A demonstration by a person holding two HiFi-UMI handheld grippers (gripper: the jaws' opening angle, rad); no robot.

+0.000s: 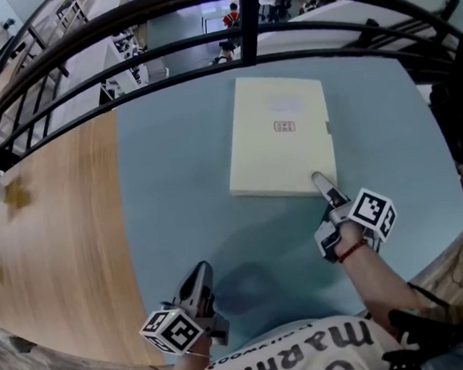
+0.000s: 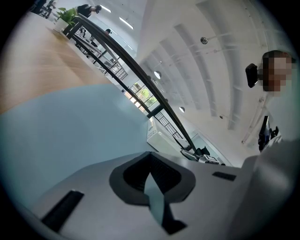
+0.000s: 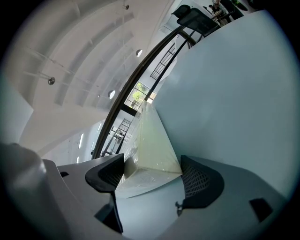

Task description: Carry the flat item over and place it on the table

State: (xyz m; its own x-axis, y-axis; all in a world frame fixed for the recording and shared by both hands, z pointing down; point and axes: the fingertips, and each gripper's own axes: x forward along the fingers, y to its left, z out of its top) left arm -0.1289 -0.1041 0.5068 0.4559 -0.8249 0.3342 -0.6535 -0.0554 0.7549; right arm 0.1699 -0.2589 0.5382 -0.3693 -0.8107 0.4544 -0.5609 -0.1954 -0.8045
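The flat item [image 1: 279,136] is a cream, book-like slab lying on the blue-grey table [image 1: 176,193] at the far centre-right. My right gripper [image 1: 322,184] is at its near right corner, rolled on its side. In the right gripper view the item's corner [image 3: 154,145] fills the gap of the right gripper [image 3: 152,171], one jaw against each face, with the table just beside the lower jaw. My left gripper [image 1: 200,273] hovers near the table's front edge, well clear of the item. In its own view the left gripper [image 2: 152,176] is shut with nothing held.
A wood-coloured surface [image 1: 51,236] adjoins the blue table on the left. A black curved railing [image 1: 200,6] runs along the far side, with a lower floor beyond it. The person's arms and shirt [image 1: 311,358] fill the bottom edge.
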